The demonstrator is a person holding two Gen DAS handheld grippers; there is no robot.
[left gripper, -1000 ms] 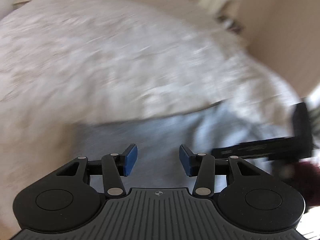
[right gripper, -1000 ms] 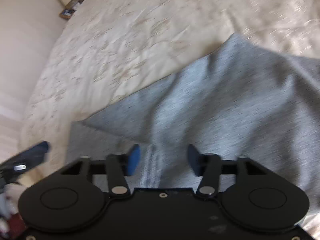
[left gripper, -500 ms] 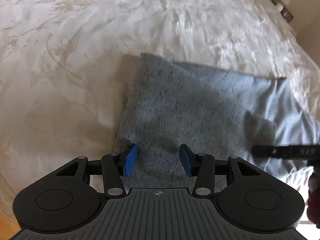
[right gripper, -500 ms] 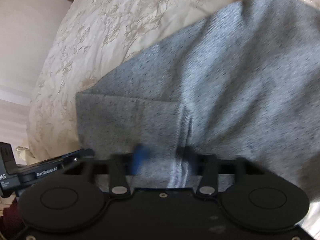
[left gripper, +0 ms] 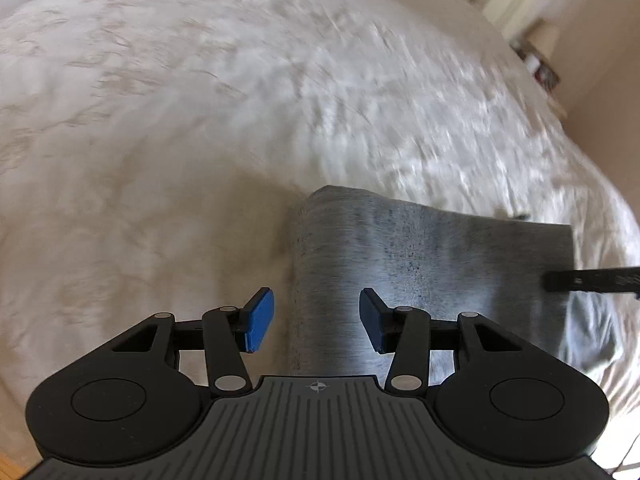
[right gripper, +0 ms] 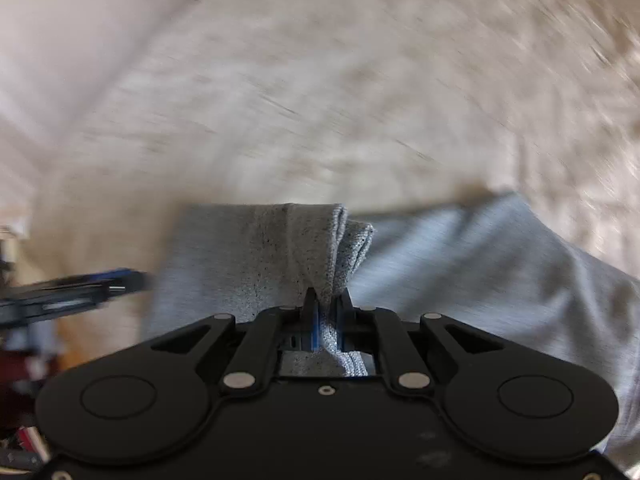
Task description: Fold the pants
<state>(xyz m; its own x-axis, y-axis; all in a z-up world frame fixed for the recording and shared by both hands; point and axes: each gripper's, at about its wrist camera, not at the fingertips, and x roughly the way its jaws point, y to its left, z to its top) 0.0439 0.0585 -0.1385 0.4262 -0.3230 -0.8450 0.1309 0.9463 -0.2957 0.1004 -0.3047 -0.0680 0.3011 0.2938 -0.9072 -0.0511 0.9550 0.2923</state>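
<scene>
Grey pants (left gripper: 420, 256) lie partly folded on a cream bedspread (left gripper: 240, 100). My left gripper (left gripper: 316, 320) is open with blue pads, over the left edge of the pants, holding nothing. My right gripper (right gripper: 326, 316) is shut on a bunched fold of the grey pants (right gripper: 280, 256), lifted a little off the bed. The right gripper shows as a dark bar at the right of the left wrist view (left gripper: 592, 280). The left gripper shows blurred at the left of the right wrist view (right gripper: 72, 296).
The cream bedspread (right gripper: 340, 100) fills both views. A headboard and a small stand with items (left gripper: 536, 64) sit at the far right. The wall (right gripper: 60, 40) runs along the bed's left side.
My right gripper has shut on a fold of the pants and raised it. My left gripper has shifted left to the pants' edge and stays open.
</scene>
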